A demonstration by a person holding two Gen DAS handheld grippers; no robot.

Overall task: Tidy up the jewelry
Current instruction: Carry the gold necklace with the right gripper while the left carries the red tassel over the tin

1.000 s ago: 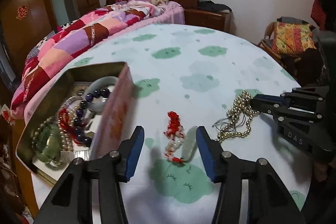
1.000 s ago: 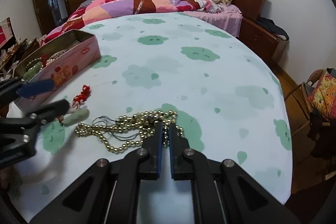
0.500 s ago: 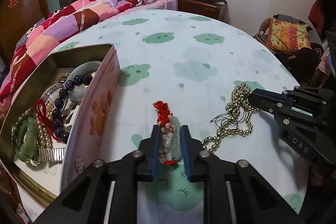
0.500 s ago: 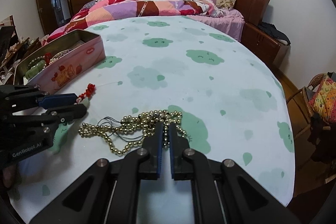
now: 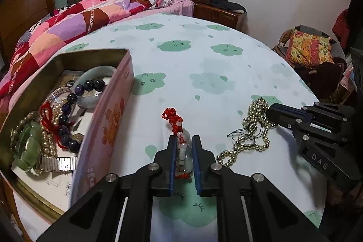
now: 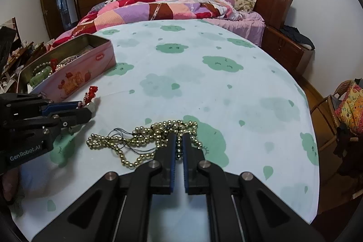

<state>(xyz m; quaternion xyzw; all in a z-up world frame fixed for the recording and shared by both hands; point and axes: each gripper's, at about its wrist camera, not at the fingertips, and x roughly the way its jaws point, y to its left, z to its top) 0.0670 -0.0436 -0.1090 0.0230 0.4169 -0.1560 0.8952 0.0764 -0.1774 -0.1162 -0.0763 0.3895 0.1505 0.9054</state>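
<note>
— While both tongs rest low on the cloth, what's held?
— My left gripper (image 5: 183, 146) pinches the jade pendant (image 5: 184, 152); pink tin (image 5: 109, 119) just to its left. My right gripper (image 6: 179, 142) clamps the gold bead necklace (image 6: 145, 140).

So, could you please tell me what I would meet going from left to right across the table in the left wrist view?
Pink tin holding bracelets → jade pendant on its red cord, between the left tongs → gold bead necklace → right tongs, closed on the necklace's far end.
</note>
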